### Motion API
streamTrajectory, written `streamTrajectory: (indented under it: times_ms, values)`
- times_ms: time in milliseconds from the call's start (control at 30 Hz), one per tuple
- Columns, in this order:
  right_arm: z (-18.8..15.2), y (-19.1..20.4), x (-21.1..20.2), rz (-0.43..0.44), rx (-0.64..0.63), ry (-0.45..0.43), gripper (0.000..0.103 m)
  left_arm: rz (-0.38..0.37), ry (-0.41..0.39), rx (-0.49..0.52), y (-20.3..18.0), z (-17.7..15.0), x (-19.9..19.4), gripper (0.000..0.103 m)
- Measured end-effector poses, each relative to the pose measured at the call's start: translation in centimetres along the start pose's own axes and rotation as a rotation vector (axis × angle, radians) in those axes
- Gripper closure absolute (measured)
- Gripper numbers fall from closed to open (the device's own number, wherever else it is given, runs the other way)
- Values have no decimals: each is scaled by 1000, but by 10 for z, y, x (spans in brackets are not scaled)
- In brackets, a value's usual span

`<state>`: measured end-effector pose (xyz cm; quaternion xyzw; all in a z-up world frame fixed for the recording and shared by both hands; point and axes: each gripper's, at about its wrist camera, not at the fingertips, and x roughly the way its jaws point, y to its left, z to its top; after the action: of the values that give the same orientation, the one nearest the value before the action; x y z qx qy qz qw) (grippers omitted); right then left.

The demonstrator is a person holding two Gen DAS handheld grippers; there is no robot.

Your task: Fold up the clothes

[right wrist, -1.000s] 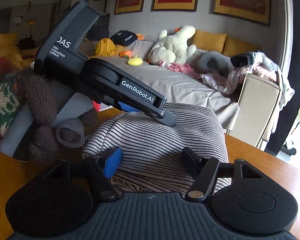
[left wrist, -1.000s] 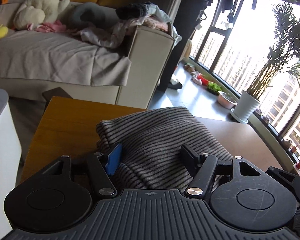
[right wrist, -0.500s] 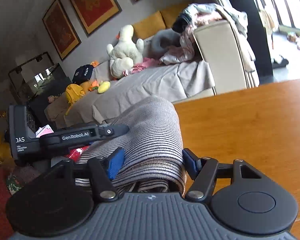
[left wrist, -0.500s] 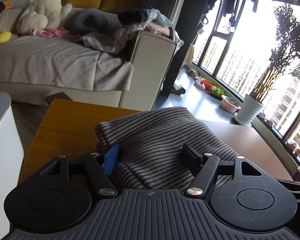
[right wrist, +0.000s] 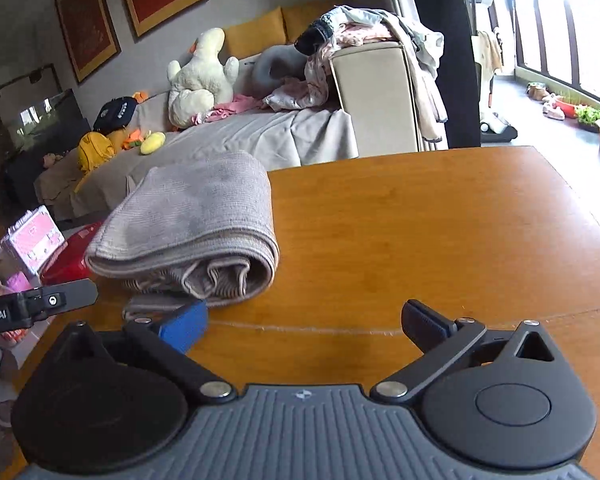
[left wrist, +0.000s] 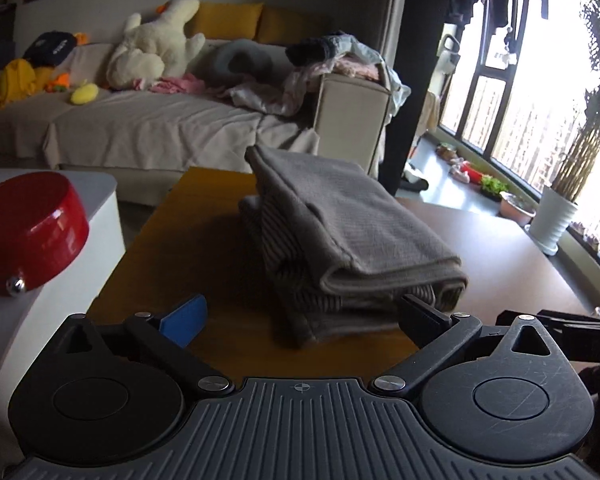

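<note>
Grey striped garment [left wrist: 340,236] lies folded in thick layers on the wooden surface [right wrist: 440,232]; beside it, left hand-held gripper [left wrist: 302,318] and right hand-held gripper [right wrist: 304,322] both gape, released.

One folded striped garment [left wrist: 340,232] lies on one wooden table [right wrist: 440,220], with two grippers over it: the left gripper [left wrist: 300,318] and the right gripper [right wrist: 302,322]. One sofa [left wrist: 160,128] carries one white plush duck [left wrist: 156,44] and two yellow cushions [left wrist: 224,20]. One red bowl [left wrist: 28,232] and one white plant pot [left wrist: 554,218] complete the count.

Folded striped garment [right wrist: 188,220] on table [right wrist: 420,232]; right tongs [right wrist: 304,324] spread, empty.
</note>
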<state>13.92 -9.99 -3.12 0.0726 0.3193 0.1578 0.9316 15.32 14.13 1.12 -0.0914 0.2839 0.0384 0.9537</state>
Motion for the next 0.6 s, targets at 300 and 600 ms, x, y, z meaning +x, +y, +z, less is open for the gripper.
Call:
streamTrajectory:
  times_ms: [300, 600]
  values:
    - [-20, 16, 2, -154, -160, 121, 0, 99, 109, -19, -28, -41, 8, 0]
    - [-10, 14, 22, -181, -149, 114, 0, 211, 132, 33, -33, -34, 23, 0]
